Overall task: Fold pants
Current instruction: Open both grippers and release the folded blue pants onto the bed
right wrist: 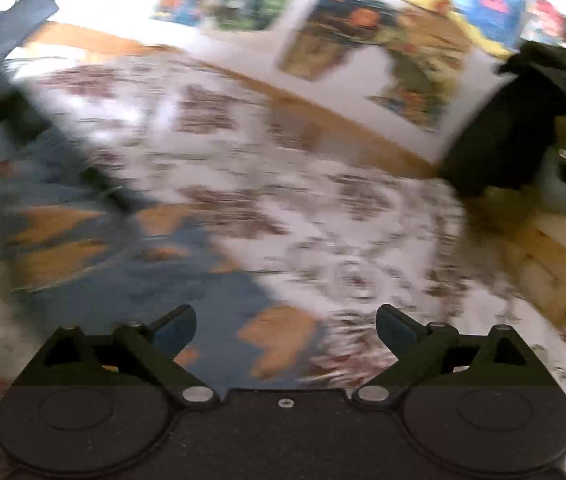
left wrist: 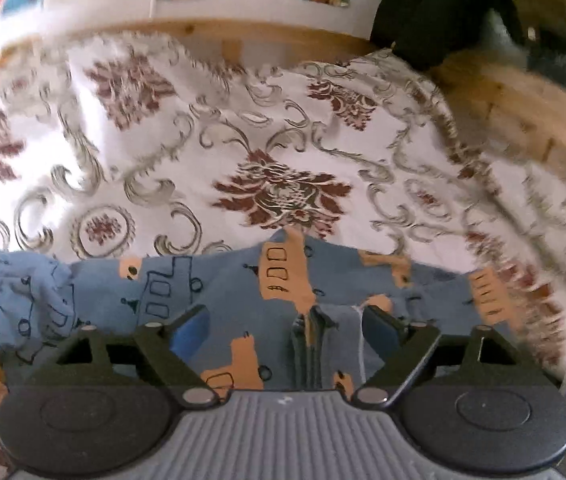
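Right view motion-blurred, no writing legible; my left gripper (left wrist: 285, 322) and right gripper (right wrist: 286, 330) both spread wide over blue printed pants (left wrist: 219, 292) on patterned bedspread (left wrist: 283, 128)

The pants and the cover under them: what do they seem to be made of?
The pants look like soft knit cotton, matte: they crease loosely, with a printed blue and orange pattern. The cover looks like thicker woven cloth with a slight sheen: its floral pattern seems woven in and its edge is fringed. Neither fibre can be confirmed.
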The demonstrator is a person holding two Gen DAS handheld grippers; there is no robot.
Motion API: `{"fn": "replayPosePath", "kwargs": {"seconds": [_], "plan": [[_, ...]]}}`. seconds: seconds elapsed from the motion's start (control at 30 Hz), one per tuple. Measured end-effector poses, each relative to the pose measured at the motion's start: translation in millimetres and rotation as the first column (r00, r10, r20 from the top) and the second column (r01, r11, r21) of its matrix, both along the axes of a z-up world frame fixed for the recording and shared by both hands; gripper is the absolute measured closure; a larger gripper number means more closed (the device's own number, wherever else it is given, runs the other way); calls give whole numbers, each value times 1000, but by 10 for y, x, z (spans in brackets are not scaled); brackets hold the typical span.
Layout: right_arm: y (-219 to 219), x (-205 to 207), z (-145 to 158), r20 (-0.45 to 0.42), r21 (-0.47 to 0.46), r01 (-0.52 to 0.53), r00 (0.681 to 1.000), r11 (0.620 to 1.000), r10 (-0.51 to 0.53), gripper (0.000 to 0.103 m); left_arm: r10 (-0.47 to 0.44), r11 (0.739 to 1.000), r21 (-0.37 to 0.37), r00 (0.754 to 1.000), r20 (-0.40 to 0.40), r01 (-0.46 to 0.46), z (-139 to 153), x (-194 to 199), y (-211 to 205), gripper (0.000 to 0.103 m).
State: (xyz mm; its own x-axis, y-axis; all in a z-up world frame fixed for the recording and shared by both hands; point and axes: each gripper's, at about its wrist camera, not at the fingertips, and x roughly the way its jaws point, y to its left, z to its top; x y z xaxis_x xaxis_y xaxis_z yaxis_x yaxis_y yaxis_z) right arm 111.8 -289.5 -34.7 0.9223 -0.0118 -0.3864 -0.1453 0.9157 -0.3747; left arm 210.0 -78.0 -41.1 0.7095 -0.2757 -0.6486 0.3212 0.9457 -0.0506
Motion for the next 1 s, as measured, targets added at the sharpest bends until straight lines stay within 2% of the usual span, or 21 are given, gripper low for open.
{"fn": "replayPosePath", "kwargs": {"seconds": [0.07, 0.13, 0.2, 0.23, 0.3, 0.37, 0.43, 0.53, 0.63, 0.7, 0.77, 0.83, 0.9, 1.0], "plan": [[-90, 228, -22, 15, 22, 27, 1000, 999, -27, 4, 46, 996, 78, 999, 22, -47, -121, -3, -130, 16], [-103, 452, -145, -11, -26, 32, 999, 999, -32, 3, 81, 991, 105, 996, 35, -84, -232, 25, -141, 13], [-147, 644, -335, -71, -91, 49, 996, 995, -55, 5, 127, 989, 69, 991, 33, -129, -300, 50, -59, 3], [-243, 681, -400, -91, -82, 64, 993, 995, -71, 4, 149, 988, 40, 989, 19, -150, -324, 73, 16, 2], [-461, 703, -347, -102, 20, 133, 986, 991, -130, 4, 158, 987, -17, 987, -13, -158, -338, 98, 160, 1], [-589, 625, -237, -71, 59, 206, 977, 977, -201, 4, 156, 987, -24, 988, -15, -156, -286, 66, 226, 1], [-618, 433, -118, -51, 80, 233, 972, 969, -230, 4, 166, 986, -1, 986, 6, -166, -184, -22, 266, 2], [-430, 32, -28, -63, 120, 173, 984, 978, -167, 1, 163, 987, -5, 986, 36, -163, -45, -199, 355, 0], [-124, -179, -198, -128, 58, 90, 988, 994, -82, 1, 153, 988, -24, 988, -1, -153, -86, -363, 451, 0], [3, -147, -363, -185, -14, 71, 980, 997, -72, 1, 160, 987, 29, 987, -33, -159, -217, -414, 465, 1], [21, -206, -342, -164, -45, 90, 982, 995, -97, 1, 172, 980, 101, 985, -21, -169, -319, -477, 467, 1], [39, -289, -204, -122, -47, 132, 983, 990, -137, 1, 188, 976, 111, 982, -14, -186, -255, -555, 472, 1], [73, -405, -80, -86, -31, 165, 982, 986, -167, 1, 213, 975, 66, 977, -23, -211, -143, -630, 519, 1], [141, -581, 19, -98, 2, 199, 975, 980, -198, 1, 221, 975, -22, 975, -36, -222, -23, -720, 590, 0]]}}
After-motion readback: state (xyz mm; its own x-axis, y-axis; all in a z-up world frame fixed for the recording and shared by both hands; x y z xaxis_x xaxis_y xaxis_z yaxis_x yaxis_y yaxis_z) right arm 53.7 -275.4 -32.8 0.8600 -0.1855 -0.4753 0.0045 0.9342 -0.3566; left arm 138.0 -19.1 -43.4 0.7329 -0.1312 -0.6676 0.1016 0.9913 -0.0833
